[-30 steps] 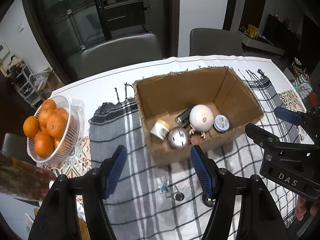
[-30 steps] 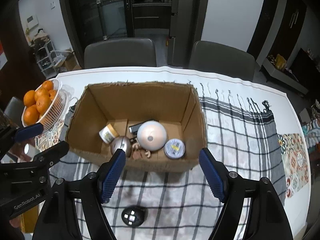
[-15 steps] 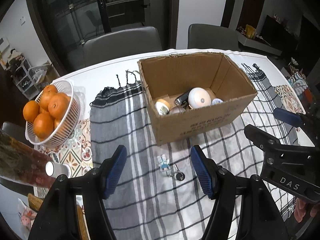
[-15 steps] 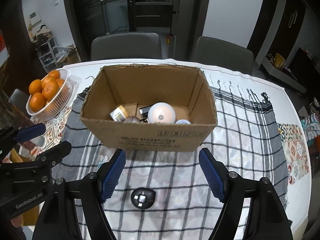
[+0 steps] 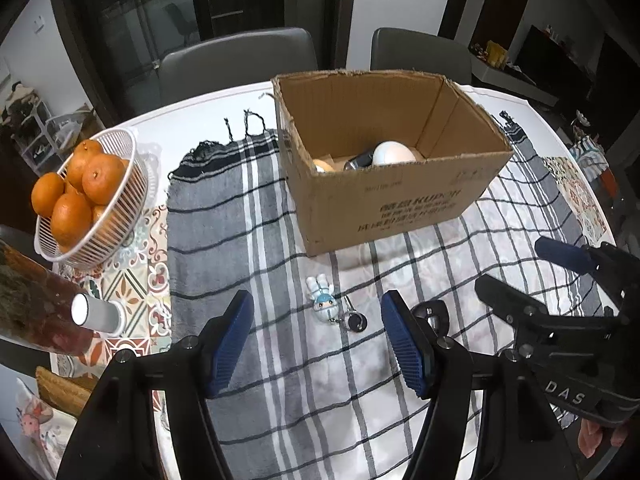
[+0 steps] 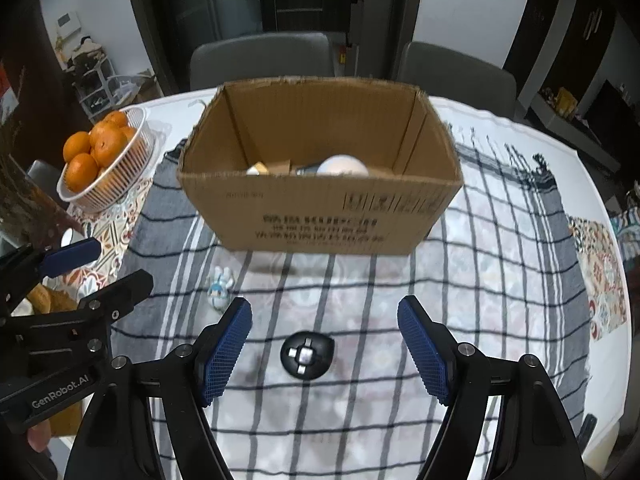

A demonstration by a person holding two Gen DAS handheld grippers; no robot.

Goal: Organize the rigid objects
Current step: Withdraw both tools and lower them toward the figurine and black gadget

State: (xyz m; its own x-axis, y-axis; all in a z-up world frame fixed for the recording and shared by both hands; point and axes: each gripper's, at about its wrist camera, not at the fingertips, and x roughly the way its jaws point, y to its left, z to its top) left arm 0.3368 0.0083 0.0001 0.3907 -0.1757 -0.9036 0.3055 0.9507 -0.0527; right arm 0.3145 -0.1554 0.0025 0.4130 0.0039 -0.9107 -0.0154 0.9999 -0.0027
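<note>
An open cardboard box (image 5: 400, 208) (image 6: 320, 216) stands on the checked cloth with a white dome (image 5: 392, 152) (image 6: 342, 165) and other small items inside. In front of it lie a small white-and-blue figure keychain (image 5: 323, 300) (image 6: 219, 286) and a round black disc (image 6: 307, 354) (image 5: 430, 312). My left gripper (image 5: 316, 340) hangs open just short of the keychain, nothing between its blue pads. My right gripper (image 6: 324, 346) is open too, with the black disc lying on the cloth between its fingers, untouched.
A white wire basket (image 5: 120, 216) (image 6: 120, 168) of oranges sits at the left. Beside it are a dark bottle (image 5: 36, 312) and a white cap (image 5: 94, 314). Two grey chairs (image 6: 260, 58) stand behind the table. Patterned mats lie at both cloth edges.
Both grippers have drawn back from above the box and sunk toward the cloth. The box now shows its front wall, and the keychain and black disc sit between the fingers.
</note>
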